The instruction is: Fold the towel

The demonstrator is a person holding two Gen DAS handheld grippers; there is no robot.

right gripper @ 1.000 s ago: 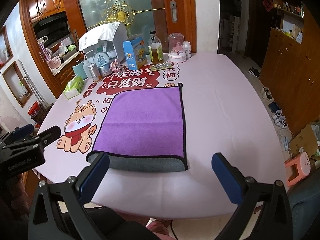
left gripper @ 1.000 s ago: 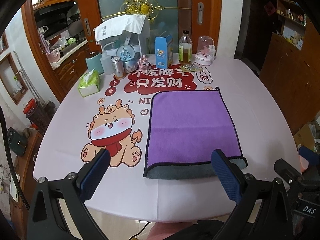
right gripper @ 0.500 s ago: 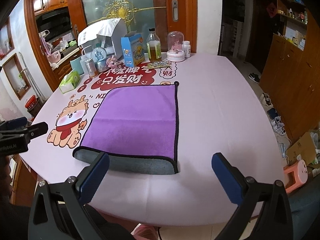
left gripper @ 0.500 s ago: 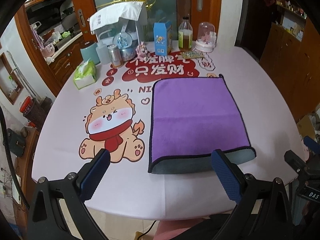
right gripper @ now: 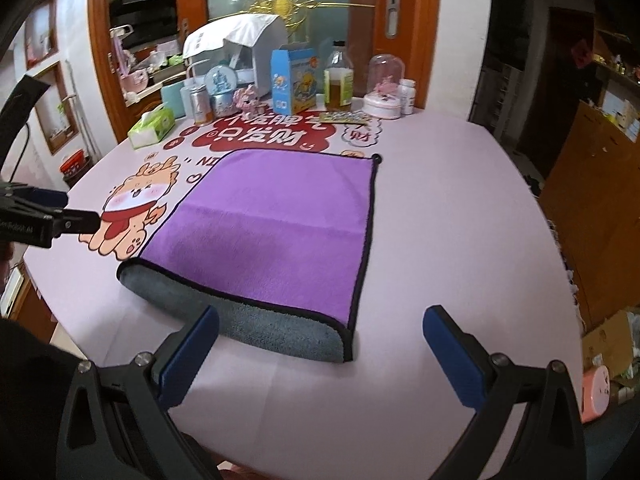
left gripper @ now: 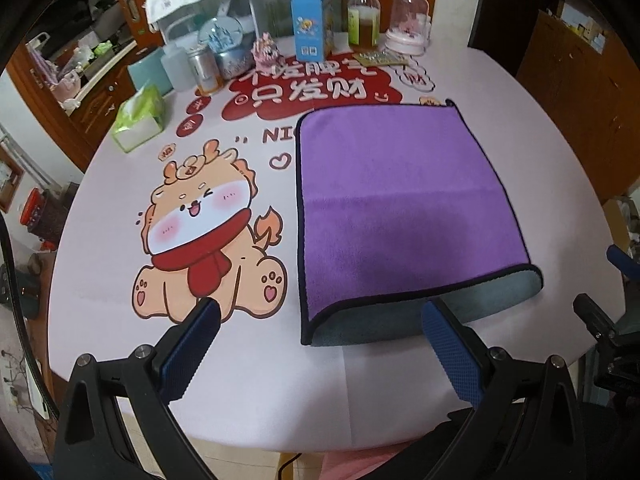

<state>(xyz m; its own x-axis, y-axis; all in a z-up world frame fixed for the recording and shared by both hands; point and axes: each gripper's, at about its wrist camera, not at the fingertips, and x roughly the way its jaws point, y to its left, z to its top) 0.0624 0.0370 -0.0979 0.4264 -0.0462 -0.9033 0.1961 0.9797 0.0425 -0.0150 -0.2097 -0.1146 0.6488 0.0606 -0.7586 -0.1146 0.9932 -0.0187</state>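
A purple towel (left gripper: 400,204) with a grey underside and black trim lies flat on the pink table (left gripper: 120,248), folded over once with the grey layer showing at its near edge. It also shows in the right wrist view (right gripper: 280,232). My left gripper (left gripper: 320,320) is open and empty, just above the towel's near left corner. My right gripper (right gripper: 320,324) is open and empty, at the towel's near right corner. The left gripper's body (right gripper: 36,216) shows at the left of the right wrist view.
Along the table's far edge stand a tissue pack (left gripper: 138,122), cups and a can (left gripper: 202,70), a snow globe (left gripper: 224,46), a blue carton (left gripper: 310,26), a bottle (left gripper: 363,20) and a glass dome (left gripper: 408,20). Wooden cabinets (right gripper: 592,192) stand to the right.
Both grippers have moved forward and down toward the towel's near edge, which now sits between the fingertips. The towel has not moved.
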